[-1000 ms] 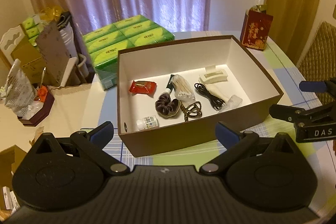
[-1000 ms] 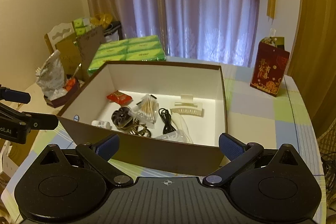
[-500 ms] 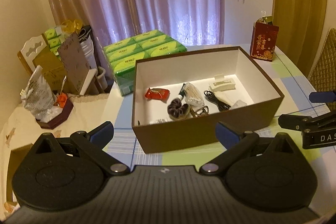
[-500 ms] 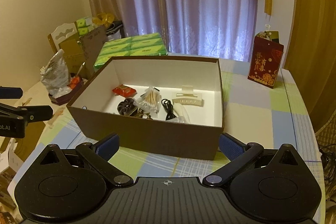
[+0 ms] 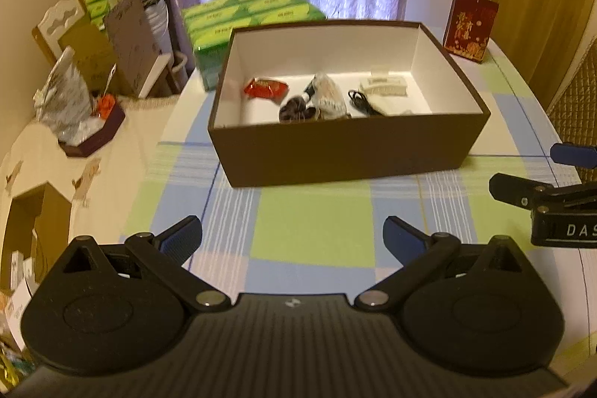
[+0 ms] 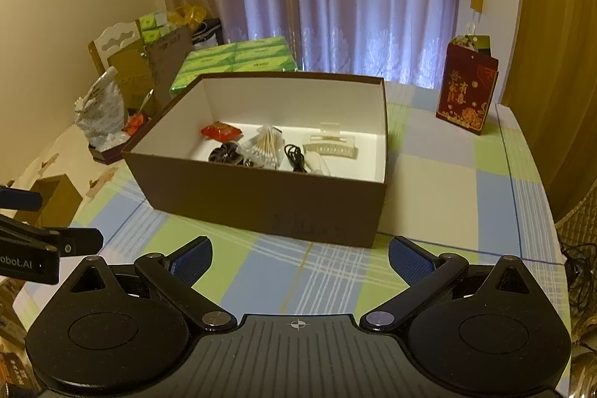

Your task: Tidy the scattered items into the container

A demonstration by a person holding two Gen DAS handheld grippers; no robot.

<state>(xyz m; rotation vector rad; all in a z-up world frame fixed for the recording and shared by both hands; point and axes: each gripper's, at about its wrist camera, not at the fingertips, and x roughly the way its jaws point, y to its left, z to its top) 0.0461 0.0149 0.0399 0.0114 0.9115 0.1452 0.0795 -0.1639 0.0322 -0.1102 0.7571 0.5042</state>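
Note:
A brown box (image 5: 347, 152) (image 6: 261, 200) with a white inside stands on the checked tablecloth. In it lie a red packet (image 5: 265, 87) (image 6: 220, 131), a dark scrunchie (image 5: 294, 110) (image 6: 224, 154), a bag of cotton swabs (image 5: 328, 94) (image 6: 265, 146), a black cable (image 5: 363, 101) (image 6: 294, 155) and a cream hair clip (image 5: 384, 85) (image 6: 330, 146). My left gripper (image 5: 293, 237) is open and empty, well short of the box's near wall. My right gripper (image 6: 300, 258) is open and empty too, back from the box. Each gripper shows at the edge of the other's view.
A red gift bag (image 5: 470, 21) (image 6: 468, 88) stands at the back right. Green tissue packs (image 5: 250, 13) (image 6: 238, 62) sit behind the box. A silvery bag on a dark tray (image 5: 74, 110) (image 6: 100, 114), cardboard and a chair crowd the left. The table edge curves on the right.
Both grippers have drawn back from the box, which now looks smaller and farther off. More tablecloth shows in front of it. Both stay open and empty.

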